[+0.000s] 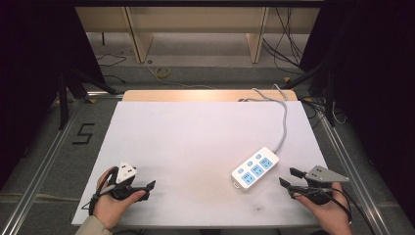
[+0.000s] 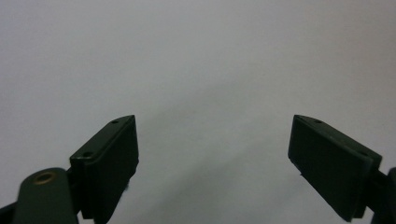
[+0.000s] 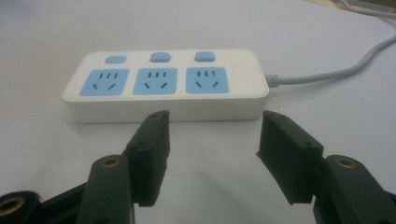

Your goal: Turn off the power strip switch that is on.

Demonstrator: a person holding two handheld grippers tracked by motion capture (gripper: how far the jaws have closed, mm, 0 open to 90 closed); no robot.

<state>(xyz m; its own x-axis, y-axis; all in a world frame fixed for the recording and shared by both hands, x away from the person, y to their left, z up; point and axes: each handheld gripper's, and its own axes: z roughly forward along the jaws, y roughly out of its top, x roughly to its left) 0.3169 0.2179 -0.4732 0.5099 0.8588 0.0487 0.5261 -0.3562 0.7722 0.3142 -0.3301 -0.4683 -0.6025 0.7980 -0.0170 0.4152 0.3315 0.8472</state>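
Lying flat on the table [image 1: 161, 127], the power strip [image 1: 255, 169] faces the wide right claw [image 1: 288, 177]; left claw [image 2: 212, 154] wide

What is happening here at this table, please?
A person sits at a white table with a two-jaw gripper in each hand. Nothing is held yet. The right gripper is open and points at a white plastic power strip with three blue sockets, close to it but not touching. The strip's grey cable runs toward the far edge. The left gripper is open over bare table.
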